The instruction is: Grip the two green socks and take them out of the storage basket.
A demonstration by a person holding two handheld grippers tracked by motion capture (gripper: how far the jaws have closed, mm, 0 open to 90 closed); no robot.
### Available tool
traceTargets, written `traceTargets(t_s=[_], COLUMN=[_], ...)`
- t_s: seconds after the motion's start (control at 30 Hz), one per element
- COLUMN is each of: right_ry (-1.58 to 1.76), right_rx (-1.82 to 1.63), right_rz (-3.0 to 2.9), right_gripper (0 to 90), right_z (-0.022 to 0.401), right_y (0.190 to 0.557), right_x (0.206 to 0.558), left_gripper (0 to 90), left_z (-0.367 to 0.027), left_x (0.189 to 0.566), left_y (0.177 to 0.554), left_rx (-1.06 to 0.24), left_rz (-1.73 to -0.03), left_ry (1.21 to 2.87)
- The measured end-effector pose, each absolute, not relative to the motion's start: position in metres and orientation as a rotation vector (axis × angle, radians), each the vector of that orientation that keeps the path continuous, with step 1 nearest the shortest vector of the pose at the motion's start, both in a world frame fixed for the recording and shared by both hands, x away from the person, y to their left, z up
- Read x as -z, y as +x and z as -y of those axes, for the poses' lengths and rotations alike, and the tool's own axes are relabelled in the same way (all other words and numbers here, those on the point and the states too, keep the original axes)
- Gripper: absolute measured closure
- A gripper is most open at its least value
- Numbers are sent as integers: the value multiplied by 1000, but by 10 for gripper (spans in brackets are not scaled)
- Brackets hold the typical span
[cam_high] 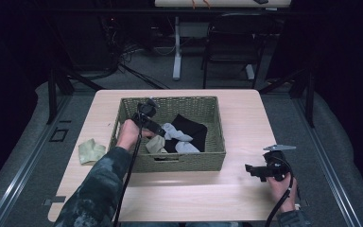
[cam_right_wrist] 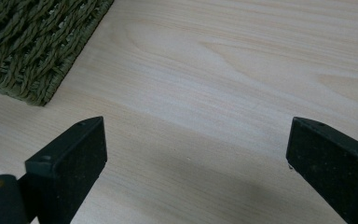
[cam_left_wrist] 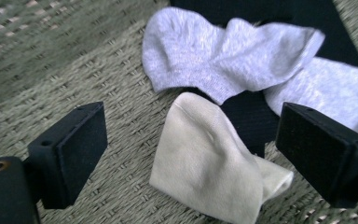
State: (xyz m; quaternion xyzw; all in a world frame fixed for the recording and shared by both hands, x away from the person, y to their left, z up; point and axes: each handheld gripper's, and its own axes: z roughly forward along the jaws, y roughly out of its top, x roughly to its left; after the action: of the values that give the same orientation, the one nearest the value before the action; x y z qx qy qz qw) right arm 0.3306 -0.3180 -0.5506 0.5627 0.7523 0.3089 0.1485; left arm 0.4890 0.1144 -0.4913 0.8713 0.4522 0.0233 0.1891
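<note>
Left gripper fingers spread wide, gripping nothing, poised over cream sock on near-left floor of woven basket; grey socks and black cloth just beyond. Right gripper fingers likewise wide, empty, over bare worktop right of basket. Second cream sock on worktop, left of basket.

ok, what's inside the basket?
The basket holds a cream sock, two grey socks and black fabric. The open left gripper hovers over the cream sock. Anything beneath the black fabric is covered.
</note>
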Motion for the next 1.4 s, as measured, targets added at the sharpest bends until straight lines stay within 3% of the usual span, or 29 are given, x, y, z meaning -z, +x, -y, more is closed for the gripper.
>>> traceTargets(t_s=[0.13,0.57,0.77,1.4], right_ry=[1620,1621,1619,1624], right_rx=[-887,-890,-894,-886], right_rz=[-2158,-2157,-2158,-2154], right_gripper=[45,45,45,45], right_z=[318,319,319,319], right_y=[330,329,329,328], right_x=[551,551,551,550], left_gripper=[173,546,825,855], left_z=[-108,-100,-97,-126], left_x=[499,518,520,462], left_y=[490,494,494,481], left_rx=[-38,56,46,-74], left_rz=[-1266,-1287,-1283,-1200], left_ry=[2495,2567,2591,2517])
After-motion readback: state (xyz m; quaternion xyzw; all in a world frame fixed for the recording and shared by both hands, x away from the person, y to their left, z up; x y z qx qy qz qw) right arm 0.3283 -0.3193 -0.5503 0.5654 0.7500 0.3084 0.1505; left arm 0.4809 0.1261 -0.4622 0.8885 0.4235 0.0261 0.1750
